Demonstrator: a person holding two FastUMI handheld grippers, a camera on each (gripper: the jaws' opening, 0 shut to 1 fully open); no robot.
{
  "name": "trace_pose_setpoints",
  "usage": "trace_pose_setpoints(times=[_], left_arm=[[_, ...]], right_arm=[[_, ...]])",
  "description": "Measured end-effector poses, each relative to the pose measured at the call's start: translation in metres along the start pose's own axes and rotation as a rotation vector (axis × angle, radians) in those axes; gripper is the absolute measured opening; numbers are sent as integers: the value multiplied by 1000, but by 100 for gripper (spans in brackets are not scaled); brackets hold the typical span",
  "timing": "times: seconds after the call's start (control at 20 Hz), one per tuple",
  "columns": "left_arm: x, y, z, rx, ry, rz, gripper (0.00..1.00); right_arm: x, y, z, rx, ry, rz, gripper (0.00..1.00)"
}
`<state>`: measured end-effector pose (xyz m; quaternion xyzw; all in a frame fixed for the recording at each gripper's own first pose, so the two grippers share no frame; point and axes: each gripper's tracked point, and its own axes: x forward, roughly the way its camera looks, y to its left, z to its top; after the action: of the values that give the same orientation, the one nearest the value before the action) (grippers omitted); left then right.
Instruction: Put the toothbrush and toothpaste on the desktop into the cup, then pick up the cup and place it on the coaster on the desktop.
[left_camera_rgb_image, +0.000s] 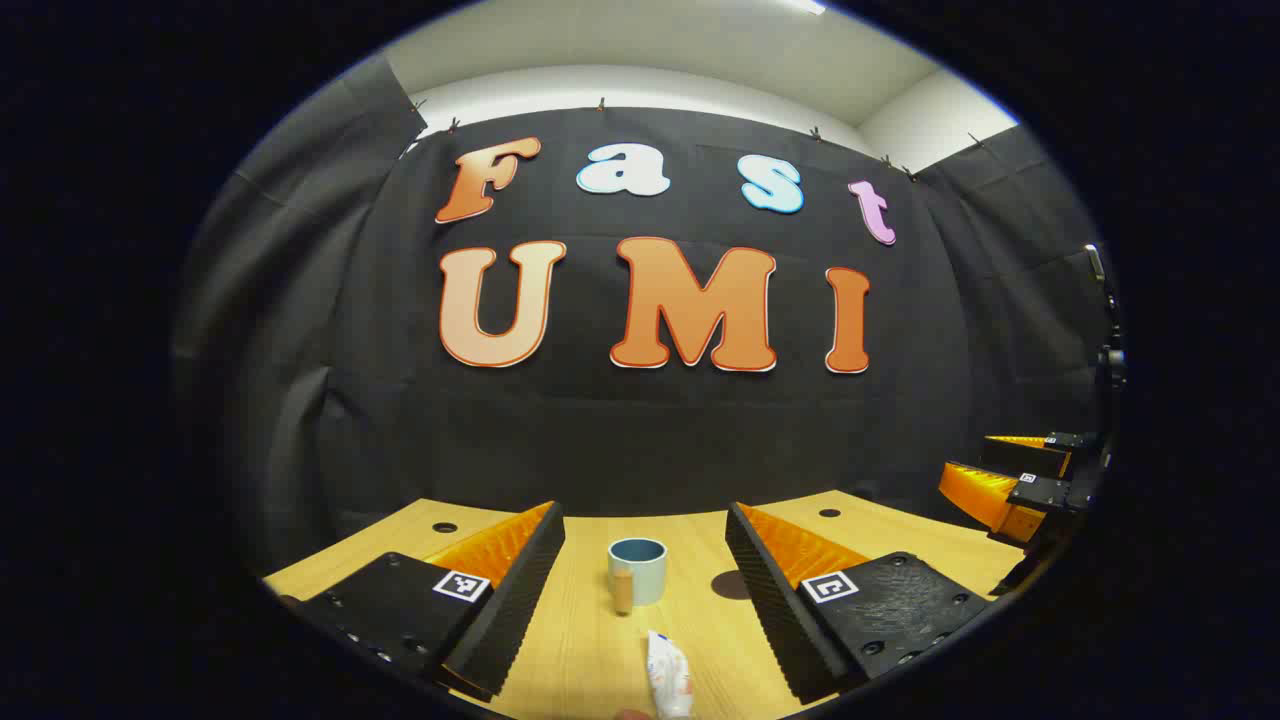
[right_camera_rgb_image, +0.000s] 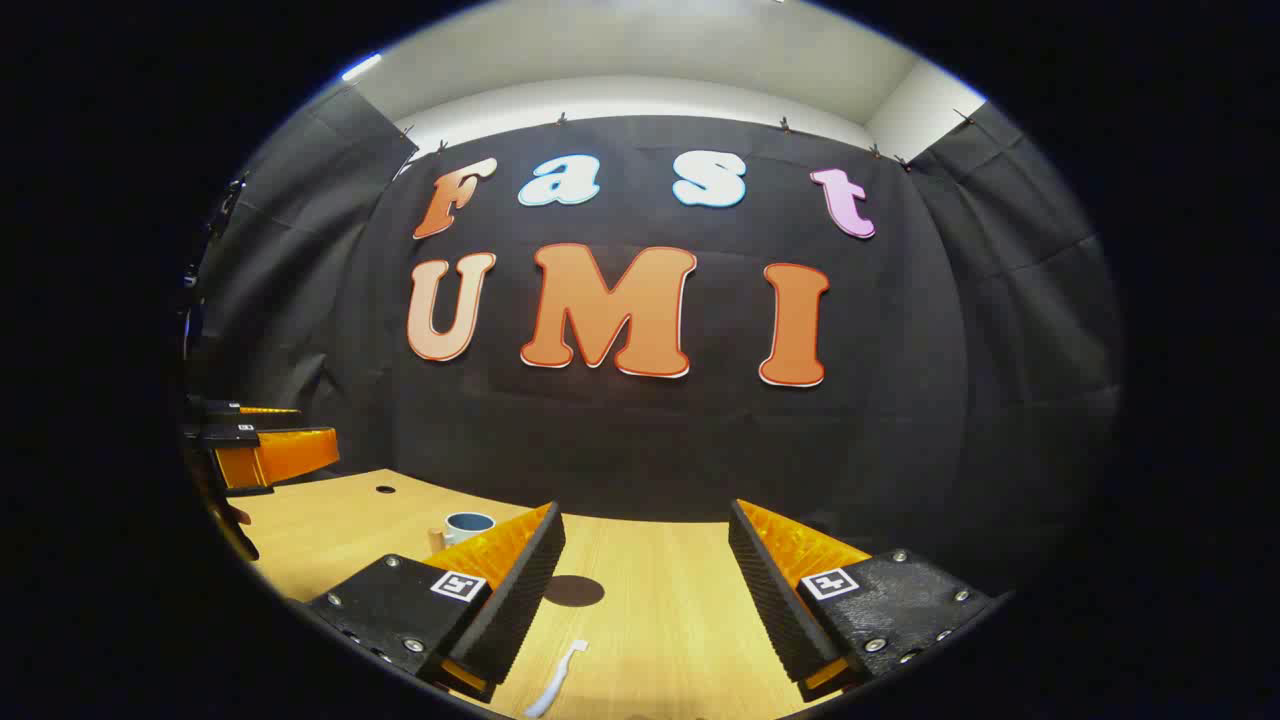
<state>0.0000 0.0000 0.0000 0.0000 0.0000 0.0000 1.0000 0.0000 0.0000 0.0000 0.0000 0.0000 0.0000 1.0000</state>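
Observation:
In the left gripper view, a pale blue cup (left_camera_rgb_image: 637, 570) with a wooden handle stands upright on the wooden desktop (left_camera_rgb_image: 590, 650), straight ahead between the fingers of my open left gripper (left_camera_rgb_image: 645, 530). A white toothpaste tube (left_camera_rgb_image: 669, 676) lies nearer, just in front of the fingers. A dark round coaster (left_camera_rgb_image: 731, 585) lies right of the cup. In the right gripper view, my right gripper (right_camera_rgb_image: 646, 530) stands open above the desk, with the coaster (right_camera_rgb_image: 573, 591) ahead and a white toothbrush (right_camera_rgb_image: 556, 680) lying low between its fingers. The cup (right_camera_rgb_image: 467, 526) sits behind its left finger.
Each view catches the other gripper hovering off to the side: the right gripper (left_camera_rgb_image: 1020, 480) at the right edge, the left gripper (right_camera_rgb_image: 260, 450) at the left edge. Small round holes (left_camera_rgb_image: 444, 527) mark the desk's far side. Black cloth walls close the booth behind.

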Motion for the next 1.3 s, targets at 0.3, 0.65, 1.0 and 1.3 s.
trace_pose_setpoints(times=[0.3, 0.65, 1.0, 1.3], left_arm=[[9, 12, -4, -4, 4, 5, 100], [14, 6, -13, -40, 27, -13, 97], [18, 3, -24, -34, 90, -52, 97], [26, -16, -78, -30, 273, -88, 97]], right_arm=[[9, 15, -11, 3, 38, 9, 99], [16, 24, -18, -1, 70, 33, 99], [16, 25, -30, 20, 117, 42, 99], [15, 26, -67, 70, 237, 37, 99]])
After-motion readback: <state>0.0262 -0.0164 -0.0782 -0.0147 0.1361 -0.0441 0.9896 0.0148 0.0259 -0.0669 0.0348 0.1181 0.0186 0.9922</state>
